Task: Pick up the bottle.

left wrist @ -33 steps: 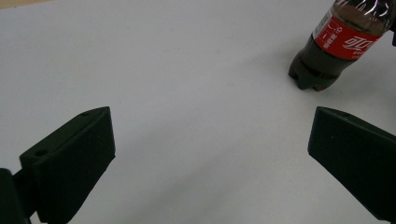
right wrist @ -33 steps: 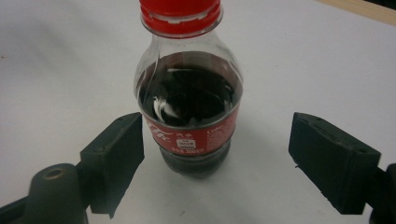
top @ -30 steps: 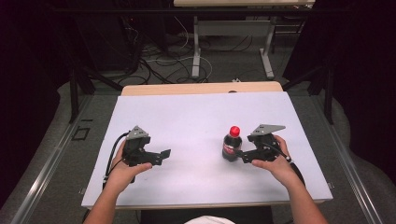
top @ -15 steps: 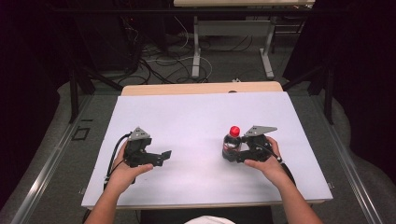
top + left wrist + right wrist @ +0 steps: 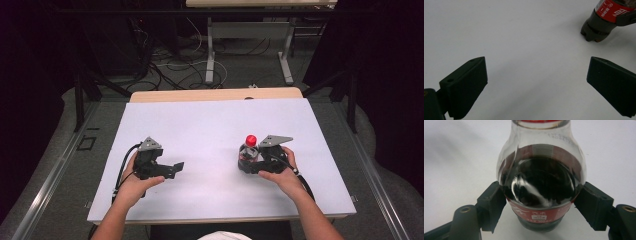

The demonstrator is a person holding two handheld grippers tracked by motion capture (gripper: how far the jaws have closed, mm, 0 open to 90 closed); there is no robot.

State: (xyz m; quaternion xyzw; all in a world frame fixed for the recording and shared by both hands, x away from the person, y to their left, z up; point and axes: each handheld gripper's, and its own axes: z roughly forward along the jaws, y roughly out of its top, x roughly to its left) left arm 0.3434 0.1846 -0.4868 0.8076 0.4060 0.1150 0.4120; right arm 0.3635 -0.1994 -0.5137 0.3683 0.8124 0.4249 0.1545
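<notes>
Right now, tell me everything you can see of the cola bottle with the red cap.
The small clear plastic cola bottle has a red cap, a red label band and a lobed base. It holds dark liquid to its shoulder and stands on the white table, right of centre. The right gripper, whose jaws have just been closing, clamps its fingers on the label band.

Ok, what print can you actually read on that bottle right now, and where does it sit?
Bottle, red label, right gripper view: small white print, possibly "300"; the rest too blurred.
Bottle shoulder, same view: faint stamped code, unreadable.
Red label in the left gripper view: white characters, cut off and tilted, not readable.
Nothing else carries text.
</notes>
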